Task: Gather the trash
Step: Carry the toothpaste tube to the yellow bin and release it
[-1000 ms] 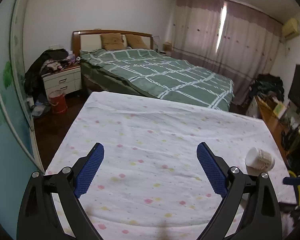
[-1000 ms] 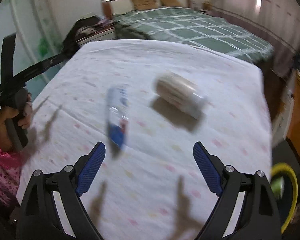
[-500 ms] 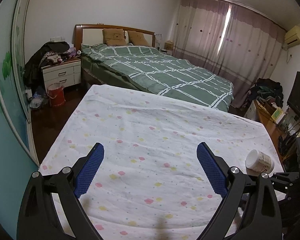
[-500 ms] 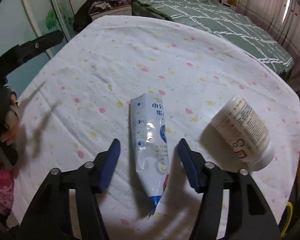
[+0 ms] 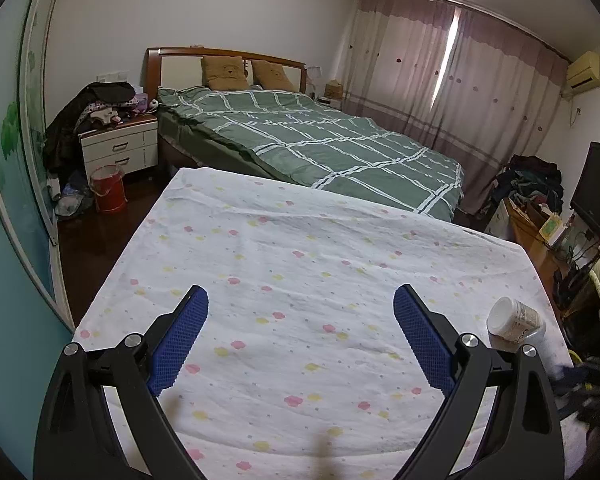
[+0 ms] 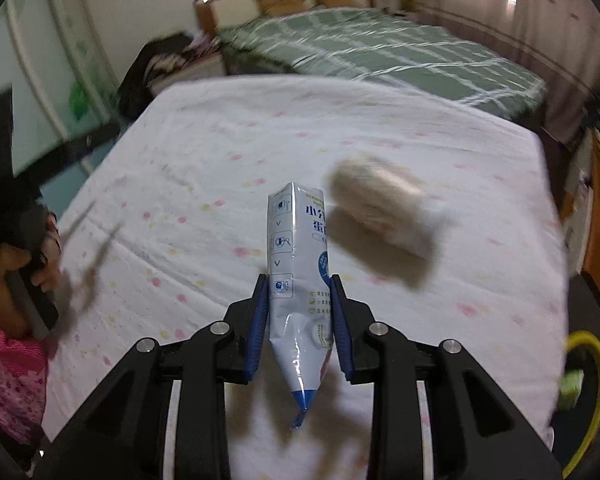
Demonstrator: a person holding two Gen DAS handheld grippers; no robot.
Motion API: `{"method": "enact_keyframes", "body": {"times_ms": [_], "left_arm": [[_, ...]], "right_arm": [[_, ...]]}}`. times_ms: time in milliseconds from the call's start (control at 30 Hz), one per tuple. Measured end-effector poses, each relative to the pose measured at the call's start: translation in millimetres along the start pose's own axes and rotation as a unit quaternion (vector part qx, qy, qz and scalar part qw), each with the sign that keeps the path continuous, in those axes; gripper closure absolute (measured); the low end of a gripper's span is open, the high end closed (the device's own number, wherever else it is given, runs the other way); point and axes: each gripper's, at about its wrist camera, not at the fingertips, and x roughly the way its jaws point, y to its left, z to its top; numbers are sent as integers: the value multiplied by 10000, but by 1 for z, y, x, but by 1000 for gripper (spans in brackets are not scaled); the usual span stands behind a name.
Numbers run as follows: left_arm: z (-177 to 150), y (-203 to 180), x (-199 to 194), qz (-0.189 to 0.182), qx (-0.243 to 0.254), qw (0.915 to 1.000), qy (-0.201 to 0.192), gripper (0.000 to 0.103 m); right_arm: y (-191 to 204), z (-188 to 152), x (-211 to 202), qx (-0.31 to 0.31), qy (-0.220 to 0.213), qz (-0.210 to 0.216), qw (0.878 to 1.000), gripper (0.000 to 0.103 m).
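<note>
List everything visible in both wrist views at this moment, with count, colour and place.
packet: 1, white and blue, between the right gripper's pads
bottle: 1, white, lying near the cloth's right edge
cloth: 1, white with pink and yellow dots, covering the table
bed: 1, green checked quilt, behind the table
bucket: 1, red, on the floor by the nightstand
left gripper: black with blue pads, open over the cloth
right gripper: black with blue pads, jaws closing on the packet
</note>
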Motion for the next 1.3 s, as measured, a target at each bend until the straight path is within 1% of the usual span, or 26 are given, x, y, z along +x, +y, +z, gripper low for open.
{"method": "enact_keyframes", "body": {"times_ms": [100, 133, 200, 300, 367, 433, 600, 633, 667, 700, 733, 767, 833, 1067, 1167, 1267, 1300], "left_arm": [[0, -3, 0, -17, 45, 10000, 9, 10], [0, -4, 0, -11, 68, 10000, 14, 10], [-1, -6, 0, -16, 94, 10000, 8, 10], [-2, -10, 0, -21, 151, 9999, 3, 10], [-2, -12, -1, -22, 188, 9998, -5, 10], [-3, -14, -1, -15, 237, 9997, -14, 10], [-4, -17, 1, -15, 286, 9996, 28, 10], [-4, -17, 0, -18, 298, 9995, 32, 10], [-5, -18, 1, -20, 304, 9995, 33, 10], [-5, -18, 0, -27, 308, 9995, 33, 10], [-5, -18, 0, -40, 314, 9995, 32, 10], [-5, -18, 1, -46, 318, 9995, 32, 10], [-5, -19, 0, -71, 330, 9994, 28, 10], [-7, -31, 0, -253, 474, 9985, 97, 10], [-11, -42, 2, -496, 582, 9968, 213, 10], [-18, -62, 6, -1006, 794, 9906, 468, 10], [-20, -70, 6, -1097, 887, 9886, 530, 10]], "right_arm": [[-40, -9, -29, 488, -295, -298, 9979, 74], [-62, -16, -42, 758, -408, -486, 9951, 74], [-97, -28, -57, 1192, -499, -775, 9886, 73], [-140, -52, -69, 1727, -490, -1222, 9761, 73], [-172, -72, -74, 2061, -388, -1626, 9641, 73], [-198, -91, -76, 2379, -279, -1784, 9544, 73], [-235, -121, -83, 2809, -178, -2031, 9378, 72], [-238, -124, -82, 2858, -176, -2063, 9357, 72], [-242, -126, -83, 2911, -177, -2068, 9339, 67], [-246, -129, -86, 2999, -205, -2069, 9310, 55], [-245, -130, -88, 3031, -244, -2110, 9290, 50], [-248, -131, -89, 3034, -284, -2163, 9275, 47], [-246, -133, -92, 3043, -355, -2193, 9263, 47], [-240, -137, -100, 3149, -496, -2000, 9265, 45], [-238, -139, -101, 3194, -551, -1934, 9260, 44], [-238, -142, -104, 3223, -566, -1870, 9263, 44], [-238, -143, -106, 3216, -570, -1860, 9267, 44]]}}
